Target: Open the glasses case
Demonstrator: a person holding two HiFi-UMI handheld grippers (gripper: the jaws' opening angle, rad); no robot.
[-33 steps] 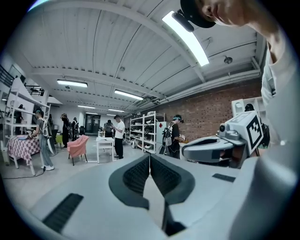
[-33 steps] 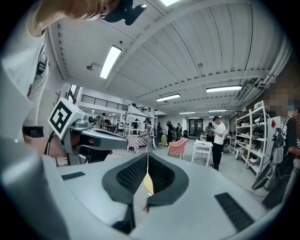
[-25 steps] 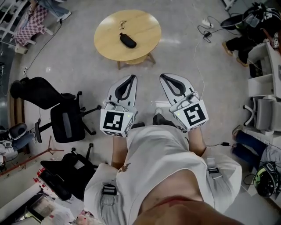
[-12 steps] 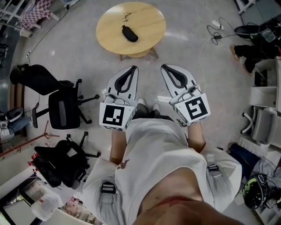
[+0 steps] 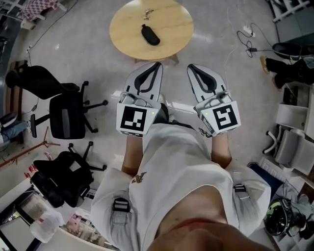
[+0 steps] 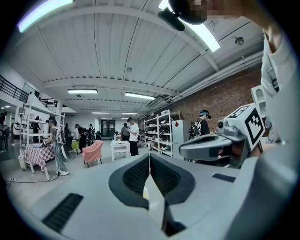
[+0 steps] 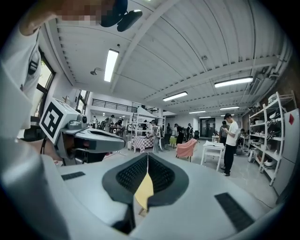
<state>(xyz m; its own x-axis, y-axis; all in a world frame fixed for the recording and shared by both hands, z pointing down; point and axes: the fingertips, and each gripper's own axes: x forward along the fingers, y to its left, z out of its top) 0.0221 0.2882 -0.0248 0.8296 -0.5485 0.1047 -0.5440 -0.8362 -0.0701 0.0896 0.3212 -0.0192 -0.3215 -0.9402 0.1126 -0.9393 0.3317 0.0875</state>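
Observation:
A black glasses case (image 5: 150, 35) lies shut on the round wooden table (image 5: 171, 22) at the top of the head view. A small metal object (image 5: 147, 12) lies beyond it. Both grippers are held side by side in front of the person's body, pointing toward the table and short of its near edge. My left gripper (image 5: 158, 63) is shut with nothing in it, and its closed jaws (image 6: 149, 154) show only the room beyond. My right gripper (image 5: 191, 65) is also shut and empty (image 7: 147, 153). The case does not appear in either gripper view.
Two black office chairs (image 5: 64, 115) (image 5: 66, 176) stand on the floor to the left. Cables and a power strip (image 5: 248, 34) lie at the right, with white chairs (image 5: 289, 142) nearby. Both gripper views show people, shelves (image 6: 161, 131) and small tables (image 7: 213, 150) farther off.
The person has stepped toward the round table; both shut grippers have moved forward with them, so the table's near edge is closer to the fingertips. The jaws stayed shut.

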